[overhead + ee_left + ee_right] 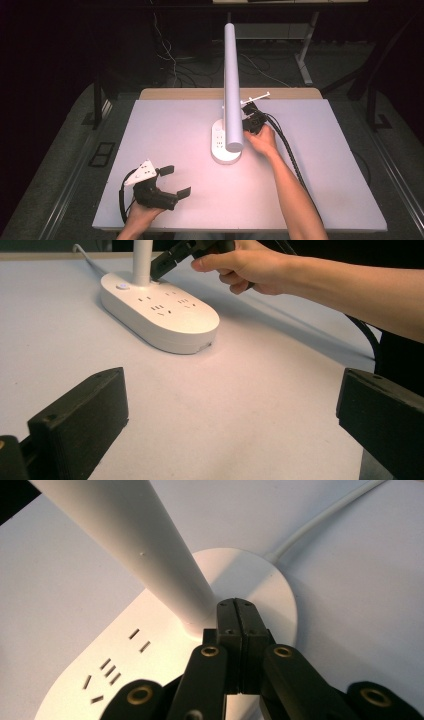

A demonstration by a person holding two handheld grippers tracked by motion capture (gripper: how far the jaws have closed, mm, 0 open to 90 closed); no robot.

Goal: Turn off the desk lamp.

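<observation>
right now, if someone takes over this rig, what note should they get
Right gripper: jaws shut with nothing between them, tips at the foot of the lamp post, over the back of the white lamp base. Whether they touch the base I cannot tell.
Left gripper: open, holding nothing, resting near the front left of the table, well short of the lamp.
The base has sockets on top and a round button beside the post; its cable runs off the back.
Done: right gripper brought up to the base. Left: likely pressing the button, a guess.
</observation>
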